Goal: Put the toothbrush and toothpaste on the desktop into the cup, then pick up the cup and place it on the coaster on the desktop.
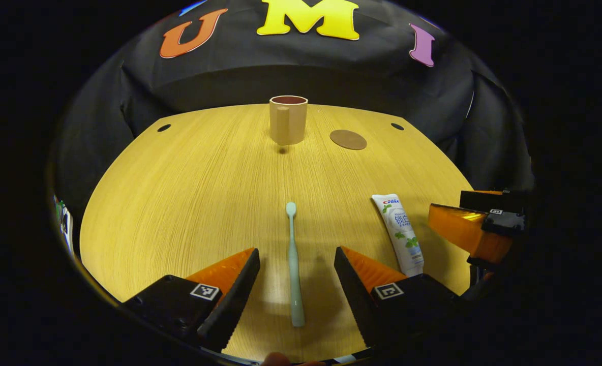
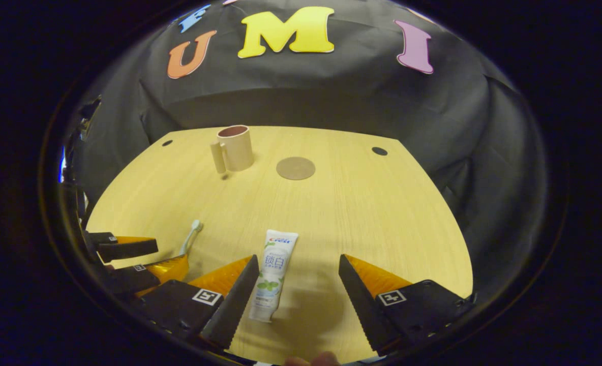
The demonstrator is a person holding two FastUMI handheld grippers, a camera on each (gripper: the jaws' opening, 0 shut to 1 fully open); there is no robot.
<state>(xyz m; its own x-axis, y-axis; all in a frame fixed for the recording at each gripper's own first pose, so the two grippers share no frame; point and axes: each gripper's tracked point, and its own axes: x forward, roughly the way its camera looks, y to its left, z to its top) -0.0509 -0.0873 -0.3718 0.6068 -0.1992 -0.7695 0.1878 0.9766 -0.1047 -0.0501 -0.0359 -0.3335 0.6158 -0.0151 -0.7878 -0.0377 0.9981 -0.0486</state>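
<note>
Cup [image 1: 288, 120] beside coaster [image 1: 348, 139]; toothbrush [image 1: 294, 264], toothpaste [image 1: 398, 234] apart.

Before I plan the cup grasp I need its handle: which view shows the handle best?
The right gripper view: the cup shows its handle in profile, sticking out sideways. In the left gripper view the handle faces the camera, flat against the cup.

Toothbrush [image 1: 294, 264]: one, lying flat near the front edge of the surface [image 1: 189, 193].
Toothpaste tube [image 1: 399, 233]: one, lying flat near the front edge.
Cup [image 1: 288, 120]: one, with a single handle, near the back edge.
Coaster [image 1: 348, 139]: one, round, beside the cup.
Dark round spots: two, one at each back corner, possibly holes.
Tongs: two sets.
</note>
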